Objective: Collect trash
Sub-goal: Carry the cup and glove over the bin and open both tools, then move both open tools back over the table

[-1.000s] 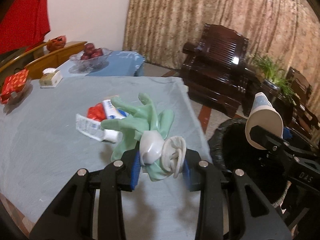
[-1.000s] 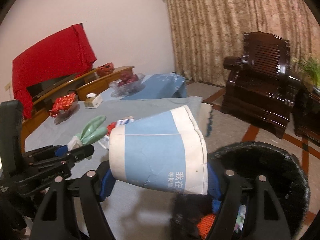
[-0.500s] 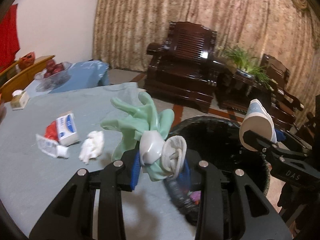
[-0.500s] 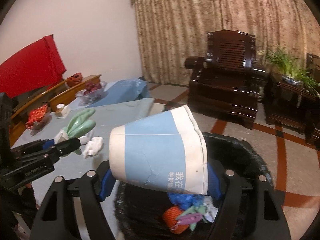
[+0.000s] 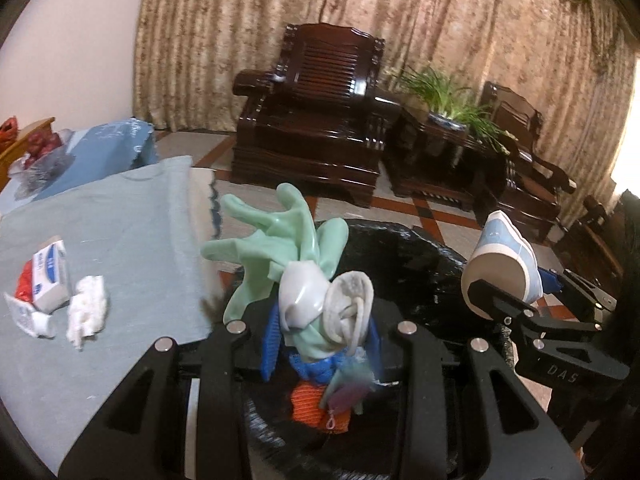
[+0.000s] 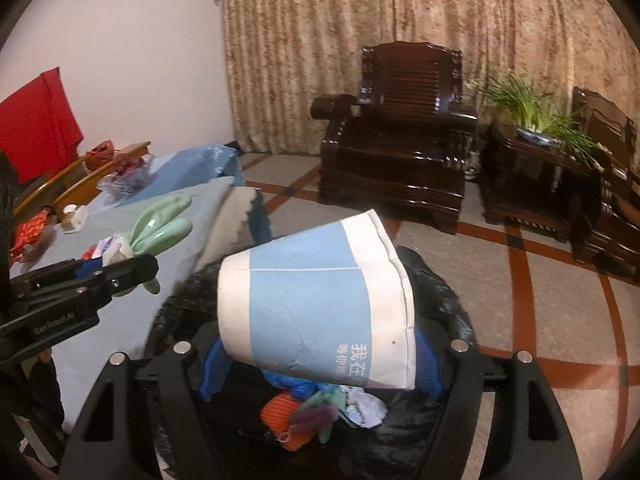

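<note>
My left gripper point(image 5: 320, 328) is shut on a mint-green rubber glove point(image 5: 280, 248) and holds it over the black-lined trash bin point(image 5: 416, 256). My right gripper point(image 6: 320, 360) is shut on a blue-and-white paper cup point(image 6: 316, 304), lying sideways, also over the bin point(image 6: 444, 292). The cup shows at right in the left wrist view point(image 5: 504, 264), the glove at left in the right wrist view point(image 6: 160, 224). Orange, blue and purple trash point(image 6: 304, 416) lies in the bin. A crumpled white tissue point(image 5: 86, 308) and a small blue-white box with a red wrapper point(image 5: 44, 276) lie on the table.
The table with a grey-blue cloth point(image 5: 120, 232) is left of the bin, its edge touching the rim. A dark wooden armchair point(image 5: 316, 120), a side table with a plant point(image 5: 452, 120) and a second chair stand behind. A fruit bowl point(image 5: 36, 152) sits far left.
Both grippers have moved right from above the table to above the bin, still carrying the glove and the cup. The trash inside the bin has come into view under both.
</note>
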